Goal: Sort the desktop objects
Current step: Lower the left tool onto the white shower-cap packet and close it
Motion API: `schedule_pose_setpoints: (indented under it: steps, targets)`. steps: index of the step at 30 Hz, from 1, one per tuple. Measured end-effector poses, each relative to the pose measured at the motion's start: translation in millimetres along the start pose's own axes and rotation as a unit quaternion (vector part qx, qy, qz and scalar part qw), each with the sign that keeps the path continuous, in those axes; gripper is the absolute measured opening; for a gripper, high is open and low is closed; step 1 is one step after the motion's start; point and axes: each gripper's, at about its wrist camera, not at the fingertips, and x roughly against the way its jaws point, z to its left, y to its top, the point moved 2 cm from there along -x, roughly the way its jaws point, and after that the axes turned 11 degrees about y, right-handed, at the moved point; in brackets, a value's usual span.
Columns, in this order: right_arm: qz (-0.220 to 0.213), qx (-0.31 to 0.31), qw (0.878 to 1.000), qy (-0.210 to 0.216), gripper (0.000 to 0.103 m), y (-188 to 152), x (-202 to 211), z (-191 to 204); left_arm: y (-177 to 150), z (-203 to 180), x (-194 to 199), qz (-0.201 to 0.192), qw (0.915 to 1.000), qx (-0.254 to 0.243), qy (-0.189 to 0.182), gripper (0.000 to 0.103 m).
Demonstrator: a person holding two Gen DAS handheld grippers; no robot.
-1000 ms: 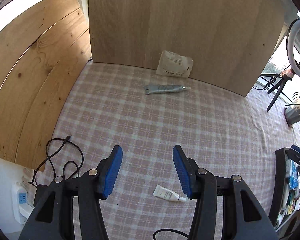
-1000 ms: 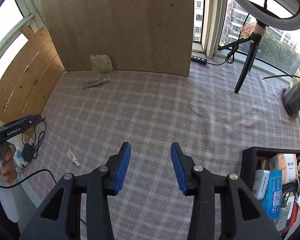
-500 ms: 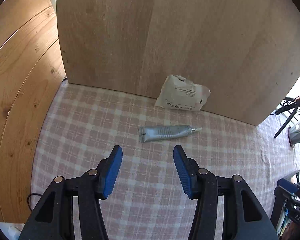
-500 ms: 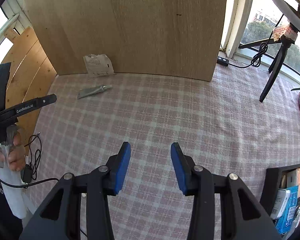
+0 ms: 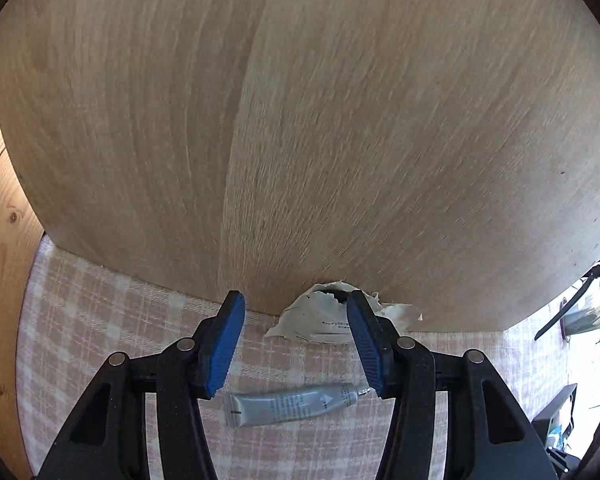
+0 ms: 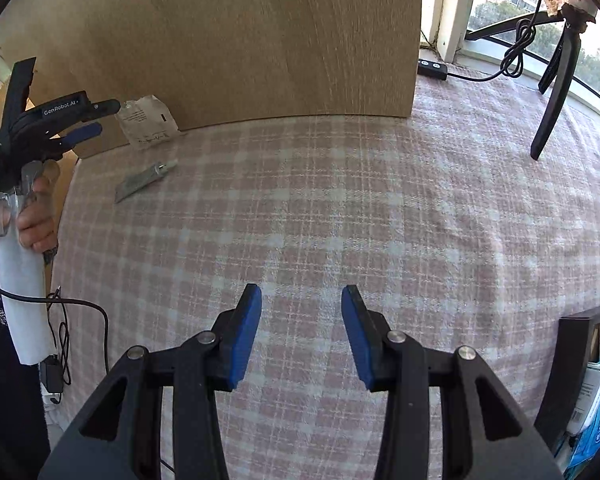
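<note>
A torn white paper packet (image 5: 320, 322) leans against the wooden board at the table's back; it also shows in the right wrist view (image 6: 146, 122). A grey tube (image 5: 292, 404) lies on the checked cloth just in front of it, also in the right wrist view (image 6: 144, 181). My left gripper (image 5: 296, 344) is open and empty, above the tube, its fingers either side of the packet; the right wrist view shows it (image 6: 94, 120) held beside the packet. My right gripper (image 6: 301, 336) is open and empty over the cloth's middle.
An upright wooden board (image 5: 300, 120) stands right behind the packet. A black storage box (image 6: 580, 380) with boxed items sits at the right. A ring-light tripod (image 6: 556, 92) and a plant pot stand at the back right. Cables and a charger (image 6: 56, 360) hang at the left edge.
My left gripper has moved forward across the table, past the small white tube, to the grey tube and packet by the board. My right gripper has moved forward a little. Both stay open.
</note>
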Motion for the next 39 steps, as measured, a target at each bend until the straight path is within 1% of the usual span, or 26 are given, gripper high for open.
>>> schedule_pose_setpoints:
  steps: [3,4,5,6,7,9,10,13,14,16,19,22,24,26,28,30,31,32,34,36,39]
  targets:
    - [0.001,0.002,1.000,-0.003,0.041,3,-3,1,-3,-1,-7,0.011,0.9993,-0.008,-0.036,0.051]
    - [0.003,0.002,1.000,-0.003,0.041,4,-4,2,-6,-2,-9,0.021,0.9980,-0.017,-0.057,0.051]
    - [0.003,0.000,1.000,-0.002,0.041,5,-5,2,-11,-4,-10,0.037,0.9948,-0.036,-0.088,0.051]
    - [0.003,-0.001,1.000,-0.001,0.041,5,-5,2,-16,-7,-9,0.047,0.9916,-0.057,-0.107,0.051]
    - [0.003,-0.002,1.000,0.001,0.041,5,-5,1,-22,-8,-6,0.043,0.9913,-0.075,-0.099,0.051]
    - [0.001,-0.002,1.000,0.006,0.041,5,-5,1,-31,-7,2,0.028,0.9919,-0.103,-0.069,0.051]
    - [0.000,-0.001,1.000,0.007,0.041,5,-5,1,-31,-1,6,0.019,0.9938,-0.094,-0.056,0.051]
    - [0.001,0.004,1.000,0.005,0.041,7,-8,1,-20,21,12,0.010,0.9981,-0.036,-0.048,0.051]
    - [0.000,0.001,1.000,0.008,0.041,7,-8,1,-15,25,12,0.009,0.9987,-0.026,-0.042,0.051]
    - [-0.002,-0.005,1.000,0.018,0.041,6,-9,2,-8,27,9,0.010,0.9994,-0.023,-0.023,0.051]
    - [0.000,0.000,1.000,0.021,0.041,8,-14,8,-10,15,2,0.015,0.9987,-0.045,-0.017,0.051]
    - [0.005,0.002,1.000,0.020,0.041,9,-23,11,-21,-2,-14,0.036,0.9964,-0.077,-0.005,0.051]
    - [0.008,-0.003,1.000,0.021,0.041,8,-28,11,-27,-12,-25,0.048,0.9948,-0.090,0.001,0.050]
    - [0.012,-0.005,1.000,0.020,0.041,5,-30,9,-28,-25,-37,0.061,0.9925,-0.106,0.008,0.049]
    - [0.014,-0.007,1.000,0.019,0.041,3,-30,6,-30,-34,-45,0.066,0.9896,-0.123,0.033,0.048]
    - [0.015,-0.010,1.000,0.019,0.041,0,-26,0,-35,-41,-54,0.082,0.9850,-0.145,0.048,0.040]
    - [0.014,-0.011,1.000,0.020,0.041,-1,-24,0,-38,-44,-57,0.087,0.9831,-0.153,0.053,0.040]
    - [0.013,-0.013,1.000,0.020,0.041,-1,-21,-1,-41,-46,-56,0.080,0.9822,-0.160,0.057,0.040]
    - [0.011,-0.018,0.999,0.023,0.041,-3,-17,-5,-47,-50,-54,0.088,0.9787,-0.177,0.055,0.040]
    - [0.011,-0.022,0.999,0.027,0.041,-5,-12,-8,-56,-51,-51,0.101,0.9782,-0.176,0.043,0.040]
    - [0.010,-0.024,0.999,0.031,0.041,-13,-4,-12,-81,-55,-41,0.101,0.9760,-0.189,0.036,0.040]
